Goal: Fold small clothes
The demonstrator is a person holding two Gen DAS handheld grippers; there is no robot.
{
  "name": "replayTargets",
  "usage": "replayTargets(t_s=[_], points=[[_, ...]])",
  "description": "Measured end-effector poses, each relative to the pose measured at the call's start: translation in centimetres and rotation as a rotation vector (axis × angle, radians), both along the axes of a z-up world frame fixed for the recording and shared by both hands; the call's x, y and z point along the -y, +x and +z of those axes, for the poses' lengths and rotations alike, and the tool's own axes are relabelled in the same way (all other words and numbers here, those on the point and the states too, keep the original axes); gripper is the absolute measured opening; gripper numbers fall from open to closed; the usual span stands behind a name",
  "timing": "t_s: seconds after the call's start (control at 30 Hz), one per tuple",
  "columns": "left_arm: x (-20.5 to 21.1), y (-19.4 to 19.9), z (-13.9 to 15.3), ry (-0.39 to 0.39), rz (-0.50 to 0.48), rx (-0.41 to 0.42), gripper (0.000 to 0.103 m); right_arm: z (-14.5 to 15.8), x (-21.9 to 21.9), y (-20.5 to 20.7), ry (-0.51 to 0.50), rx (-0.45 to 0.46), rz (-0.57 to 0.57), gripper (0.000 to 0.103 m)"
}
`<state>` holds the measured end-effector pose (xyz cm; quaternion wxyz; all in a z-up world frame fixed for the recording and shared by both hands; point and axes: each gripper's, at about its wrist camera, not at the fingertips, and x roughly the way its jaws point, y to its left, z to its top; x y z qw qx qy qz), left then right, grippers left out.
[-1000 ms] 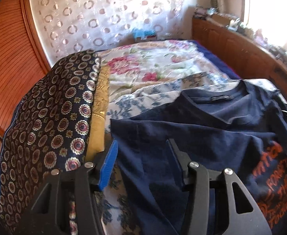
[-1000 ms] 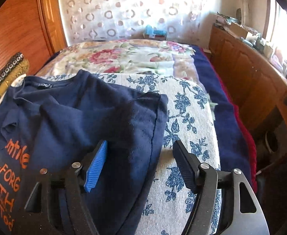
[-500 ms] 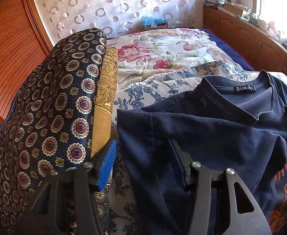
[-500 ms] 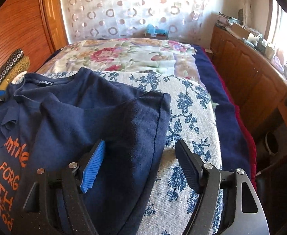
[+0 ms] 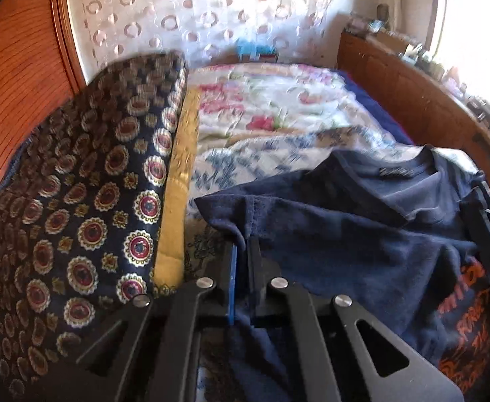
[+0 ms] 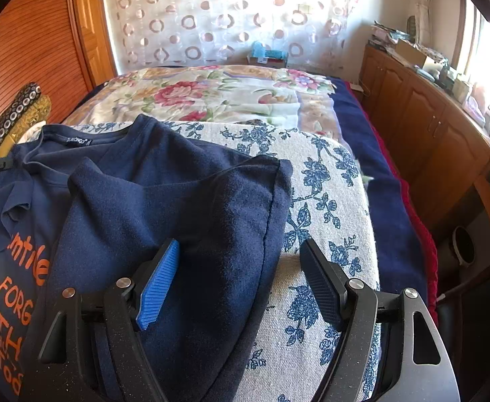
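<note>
A navy T-shirt with orange print lies spread, front up, on a blue-flowered cloth over the bed. My left gripper is shut on the edge of the shirt's left sleeve, and the cloth bunches up between its pads. In the right wrist view the T-shirt has its other sleeve folded over towards the collar. My right gripper stands open low over that sleeve. The sleeve's hem lies between its jaws, and neither pad presses on it.
A dark medallion-patterned cushion and a gold one stand close on the left of the shirt. A floral quilt covers the far bed. Wooden cabinets run along the right, a slatted wooden door on the left.
My left gripper's jaws have closed on the sleeve edge that lay between them, lifting it slightly. The right gripper stays open in the same place.
</note>
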<state>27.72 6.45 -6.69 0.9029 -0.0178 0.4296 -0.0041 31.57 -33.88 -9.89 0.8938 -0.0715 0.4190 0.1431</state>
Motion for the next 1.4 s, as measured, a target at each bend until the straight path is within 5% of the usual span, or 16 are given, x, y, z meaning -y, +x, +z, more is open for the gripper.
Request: replayTargets(t_s=[0.27, 0.77, 0.9, 0.97, 1.0, 1.03, 1.4], points=[[1.5, -2.1, 3.7, 0.017, -0.058, 0.118, 0.001, 0.0, 0.3, 0.0, 0.017, 0.002, -0.013, 0.076], [1.9, -4.3, 4.3, -0.015, -0.087, 0.196, 0.001, 1.2, 1.1, 3.2, 0.014, -0.041, -0.002, 0.07], [2.3, -5.3, 5.0, -0.028, -0.1, 0.221, 0.001, 0.5, 0.9, 4.4, 0.002, -0.054, 0.006, 0.057], [2.4, -6.1, 5.4, -0.031, -0.097, 0.251, 0.001, 0.6, 0.5, 4.4, 0.003, -0.033, 0.036, 0.04], [2.4, -6.7, 5.7, -0.032, -0.092, 0.269, 0.001, 0.7, 0.2, 4.3, 0.012, -0.038, 0.055, 0.018], [2.4, -7.2, 6.0, -0.035, -0.089, 0.28, 0.001, 0.8, -0.2, 4.2, 0.009, -0.041, 0.065, 0.006], [1.7, -14.5, 8.5, -0.069, -0.092, 0.37, 0.001, 7.2, -1.0, -4.2, 0.095, 0.177, 0.112, 0.005]])
